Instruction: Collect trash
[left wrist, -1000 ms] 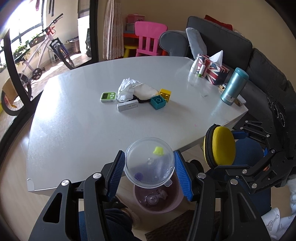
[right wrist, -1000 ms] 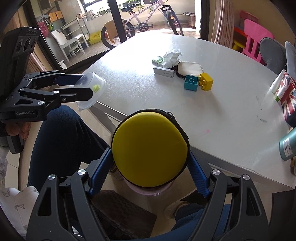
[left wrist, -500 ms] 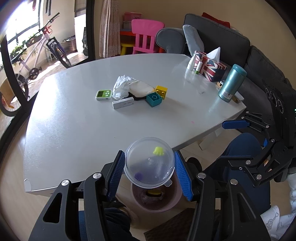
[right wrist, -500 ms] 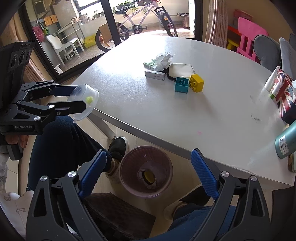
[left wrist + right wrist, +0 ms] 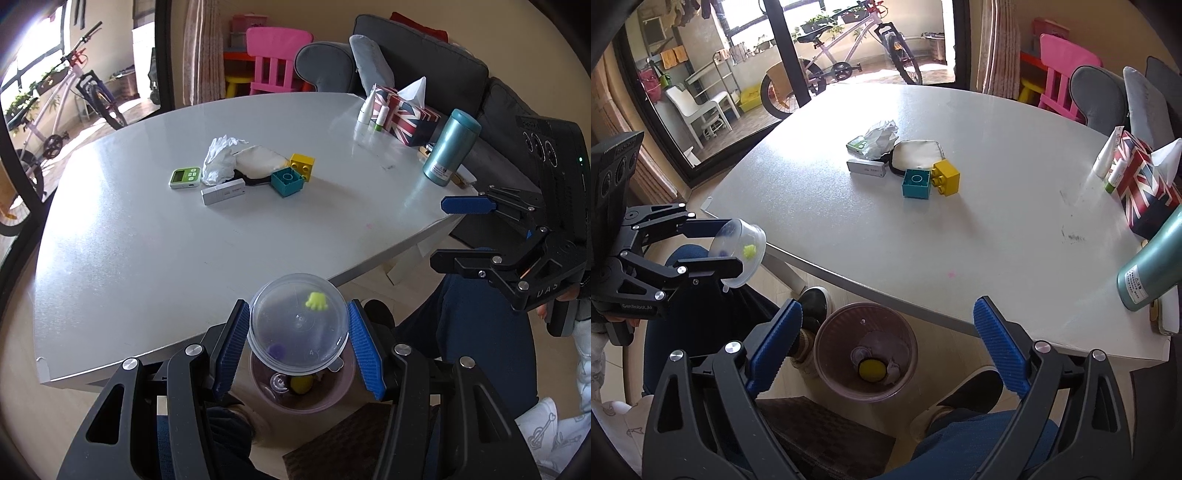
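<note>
Two tools are in our hands, and they stand quite differently. Our left tool (image 5: 298,345) is clamped on a clear plastic container (image 5: 298,322), its blue pads pressing the rim from both sides; a small yellow-green piece (image 5: 315,301) and a purple bit sit inside it. We hold it off the near edge of the desk (image 5: 147,258), directly above the pink trash bin (image 5: 866,346) on the floor. Our right tool (image 5: 886,343) has its jaws spread wide with nothing between them, and it also hangs over the bin — from its camera we look straight down into the basket, where a round yellow item (image 5: 871,369) lies at the bottom beside some pale scraps. In that same view the left tool (image 5: 738,247) shows off to the side, the container tilted in its grip. On the desk, well apart from both tools, we see a crumpled white tissue (image 5: 219,158) touching a green timer (image 5: 184,178), a white stick-shaped device (image 5: 224,191) just beside them, a cream pouch (image 5: 260,161), and a teal block (image 5: 287,181) against a yellow block (image 5: 302,164). Farther off stand a flag-printed tissue box (image 5: 404,116), small white bottles (image 5: 365,110) and a teal flask (image 5: 451,147) near the desk's edge. Our shoes and blue trousers frame the bin on the floor.
</note>
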Demonstrator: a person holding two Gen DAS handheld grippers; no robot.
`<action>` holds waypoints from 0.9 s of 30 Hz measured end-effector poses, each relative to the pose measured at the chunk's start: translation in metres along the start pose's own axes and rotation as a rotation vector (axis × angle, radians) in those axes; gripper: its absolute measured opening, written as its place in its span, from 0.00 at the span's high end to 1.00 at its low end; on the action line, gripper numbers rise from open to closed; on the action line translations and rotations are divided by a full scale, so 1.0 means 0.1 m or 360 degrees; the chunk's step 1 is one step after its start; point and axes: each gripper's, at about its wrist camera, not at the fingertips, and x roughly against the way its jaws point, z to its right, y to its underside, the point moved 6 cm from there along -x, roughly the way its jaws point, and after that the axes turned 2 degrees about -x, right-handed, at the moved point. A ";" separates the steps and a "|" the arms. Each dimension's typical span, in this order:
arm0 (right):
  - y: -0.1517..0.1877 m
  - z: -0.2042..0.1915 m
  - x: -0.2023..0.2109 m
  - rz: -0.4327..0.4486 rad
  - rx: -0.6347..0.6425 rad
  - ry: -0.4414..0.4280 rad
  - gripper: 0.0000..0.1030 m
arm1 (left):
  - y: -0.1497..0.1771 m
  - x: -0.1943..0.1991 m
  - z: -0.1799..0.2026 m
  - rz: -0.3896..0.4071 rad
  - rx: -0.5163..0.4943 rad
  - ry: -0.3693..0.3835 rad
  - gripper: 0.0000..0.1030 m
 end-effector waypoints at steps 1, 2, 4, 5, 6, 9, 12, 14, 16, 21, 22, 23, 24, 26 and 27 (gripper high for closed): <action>0.00 0.01 0.01 0.0006 -0.0005 0.0003 0.10 | 0.00 -0.01 0.01 -0.0005 -0.0004 0.0004 0.48; -0.01 0.02 0.02 0.0011 -0.0011 0.0007 0.10 | 0.01 -0.01 0.02 -0.0009 -0.0005 0.0009 0.48; -0.02 0.04 0.03 0.0017 -0.0020 0.0010 0.10 | 0.02 -0.02 0.03 -0.0013 -0.0007 0.0016 0.48; -0.03 0.04 0.03 0.0020 -0.0023 0.0012 0.10 | 0.02 -0.02 0.04 -0.0014 -0.0007 0.0023 0.48; -0.03 0.05 0.04 0.0023 -0.0026 0.0012 0.10 | 0.02 -0.02 0.05 -0.0014 -0.0007 0.0033 0.48; -0.05 0.06 0.05 0.0029 -0.0034 0.0015 0.10 | 0.01 -0.03 0.08 -0.0015 -0.0008 0.0059 0.35; -0.05 0.07 0.05 0.0037 -0.0040 0.0018 0.10 | -0.01 -0.02 0.08 0.0008 0.0009 0.0080 0.11; -0.05 0.08 0.06 0.0041 -0.0044 0.0018 0.10 | -0.01 -0.03 0.06 0.0008 0.0017 0.0066 0.07; -0.05 0.08 0.06 0.0044 -0.0046 0.0020 0.10 | -0.02 -0.03 0.05 0.0009 0.0026 0.0060 0.07; -0.03 0.10 0.06 0.0045 -0.0056 0.0020 0.09 | -0.04 -0.03 0.01 0.0008 0.0033 0.0028 0.07; -0.03 0.10 0.06 0.0045 -0.0054 0.0020 0.09 | -0.04 -0.03 0.00 0.0010 0.0035 0.0022 0.07; -0.03 0.10 0.06 0.0045 -0.0055 0.0020 0.09 | -0.05 -0.03 -0.01 0.0011 0.0038 0.0018 0.07; -0.03 0.11 0.05 0.0046 -0.0057 0.0019 0.08 | -0.05 -0.03 -0.02 0.0013 0.0042 0.0013 0.07; -0.03 0.11 0.06 0.0048 -0.0059 0.0021 0.08 | -0.06 -0.02 -0.03 0.0016 0.0047 0.0004 0.07; -0.03 0.11 0.06 0.0050 -0.0060 0.0020 0.08 | -0.07 -0.01 -0.04 0.0019 0.0050 0.0001 0.07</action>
